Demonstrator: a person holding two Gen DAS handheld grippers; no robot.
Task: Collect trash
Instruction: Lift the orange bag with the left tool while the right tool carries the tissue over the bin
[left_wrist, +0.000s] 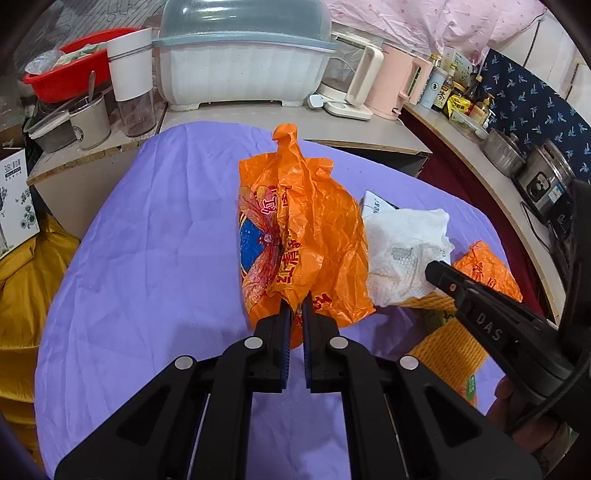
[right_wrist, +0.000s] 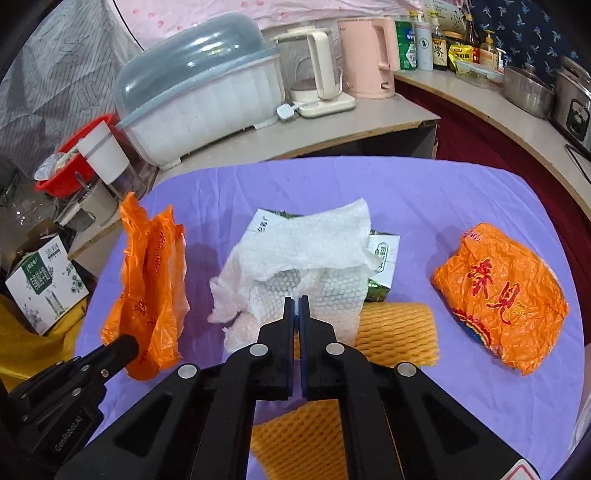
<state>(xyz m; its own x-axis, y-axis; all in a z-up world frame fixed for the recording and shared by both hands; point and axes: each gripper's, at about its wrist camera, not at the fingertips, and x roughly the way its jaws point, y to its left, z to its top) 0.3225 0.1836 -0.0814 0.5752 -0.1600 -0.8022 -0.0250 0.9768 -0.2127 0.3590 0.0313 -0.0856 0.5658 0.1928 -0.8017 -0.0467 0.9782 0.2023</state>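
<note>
Both clamped: left hand-held gripper on orange bag, right hand-held gripper on white bubble wrap.

Left gripper fingers pinch orange bag.

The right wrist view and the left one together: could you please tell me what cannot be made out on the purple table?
- Green packet: mostly hidden under the white bubble wrap in both views; its print is too small to read.
- Yellow foam net: near end hidden behind the right tool in the right wrist view.
- Orange bag: contents hidden by its own folds; the left tool covers its near edge.
</note>
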